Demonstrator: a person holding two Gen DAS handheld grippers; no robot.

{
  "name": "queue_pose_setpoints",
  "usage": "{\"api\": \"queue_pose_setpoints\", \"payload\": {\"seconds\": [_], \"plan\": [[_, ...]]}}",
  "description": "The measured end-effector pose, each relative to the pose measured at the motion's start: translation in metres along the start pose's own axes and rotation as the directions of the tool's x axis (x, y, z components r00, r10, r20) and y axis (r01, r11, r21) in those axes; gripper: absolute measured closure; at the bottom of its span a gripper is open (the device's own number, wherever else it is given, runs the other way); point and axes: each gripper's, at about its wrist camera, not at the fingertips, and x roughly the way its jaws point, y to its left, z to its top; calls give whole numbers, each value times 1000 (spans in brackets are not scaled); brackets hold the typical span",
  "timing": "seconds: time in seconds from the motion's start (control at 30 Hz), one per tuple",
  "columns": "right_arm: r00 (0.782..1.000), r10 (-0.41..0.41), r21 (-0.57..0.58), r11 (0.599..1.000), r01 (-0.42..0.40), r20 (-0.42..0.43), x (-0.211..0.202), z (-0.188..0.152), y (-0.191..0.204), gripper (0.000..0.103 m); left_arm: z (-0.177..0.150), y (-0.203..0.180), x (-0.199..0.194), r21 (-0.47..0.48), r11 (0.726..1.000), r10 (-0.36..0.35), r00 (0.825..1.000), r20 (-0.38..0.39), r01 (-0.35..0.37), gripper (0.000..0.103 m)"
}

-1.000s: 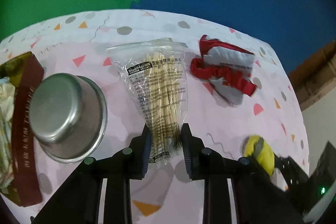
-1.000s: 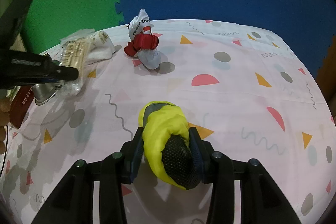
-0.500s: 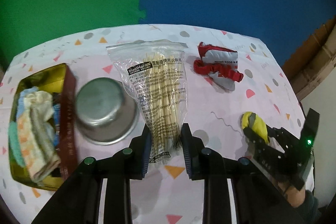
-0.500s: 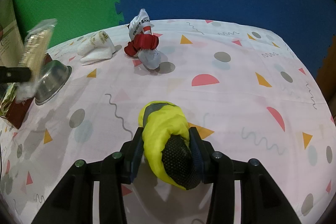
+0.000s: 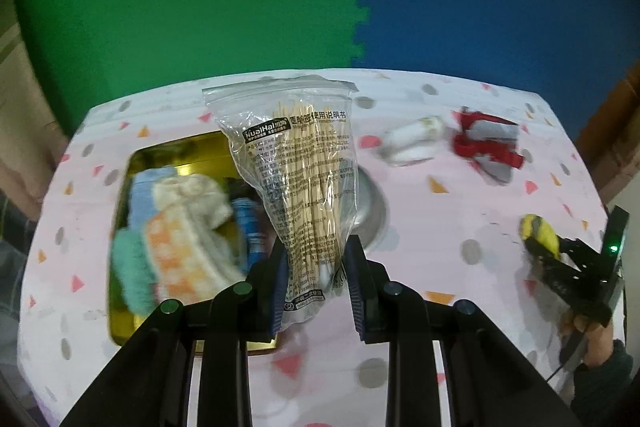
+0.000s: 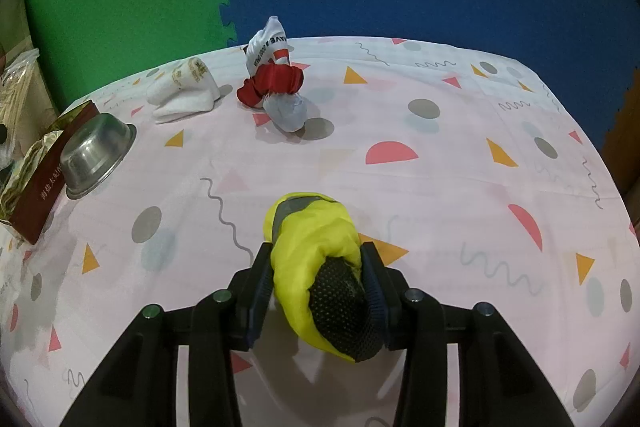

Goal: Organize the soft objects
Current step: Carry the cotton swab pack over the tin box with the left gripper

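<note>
Landmark: the steel bowl (image 6: 98, 155), standing upside down on the patterned tablecloth (image 6: 440, 187).
Left gripper (image 5: 316, 279): clamped on the lower end of a clear bag of cotton swabs (image 5: 302, 183), which hangs in the air above the cloth; in the left wrist view the bag covers part of the bowl.
Right gripper (image 6: 316, 291): clamped on a rolled yellow glove (image 6: 316, 247) with a black dotted palm, low over the cloth, well to the right of the bowl and nearer the camera.
Gold tin (image 5: 120, 227): just left of the bowl, its maroon side facing the bowl, holding folded towels (image 5: 176, 227) in blue, cream, orange and green.
White sock (image 6: 182, 93): just behind the bowl, lying flat.
Red and white bundle (image 6: 276, 87): behind and to the right of the bowl, beside the white sock.
Person's hand (image 5: 580, 331): at the right edge of the left wrist view, holding the right gripper's handle.
</note>
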Motion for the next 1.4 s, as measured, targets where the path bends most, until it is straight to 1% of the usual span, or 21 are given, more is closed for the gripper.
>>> {"api": "queue_pose_setpoints", "payload": {"seconds": [0.13,0.27,0.4,0.6,0.73,0.8,1.23,1.4], "plan": [[1000,0,0,1000,0,0,0,0,0,59,2,26,0,-38,999,33,999,-3,-33,79],[1000,0,0,1000,0,0,0,0,0,59,6,53,7,-67,993,94,995,-15,-95,79],[1000,-1,-1,1000,1,0,0,0,0,58,7,76,17,-102,987,121,992,-40,-124,79],[1000,-8,-11,1000,8,-3,1,0,1,57,5,105,34,-145,980,125,990,-71,-134,79],[1000,-9,-12,1000,8,-4,1,0,1,57,6,117,44,-157,978,129,988,-84,-140,78],[1000,-9,-12,1000,9,-4,1,0,1,57,9,121,49,-159,978,120,989,-85,-132,78],[1000,-9,-12,1000,8,-3,1,0,1,57,22,131,71,-160,978,121,987,-103,-136,78],[1000,-9,-12,1000,9,-3,1,0,2,57,26,135,80,-179,974,118,986,-119,-138,73]]}}
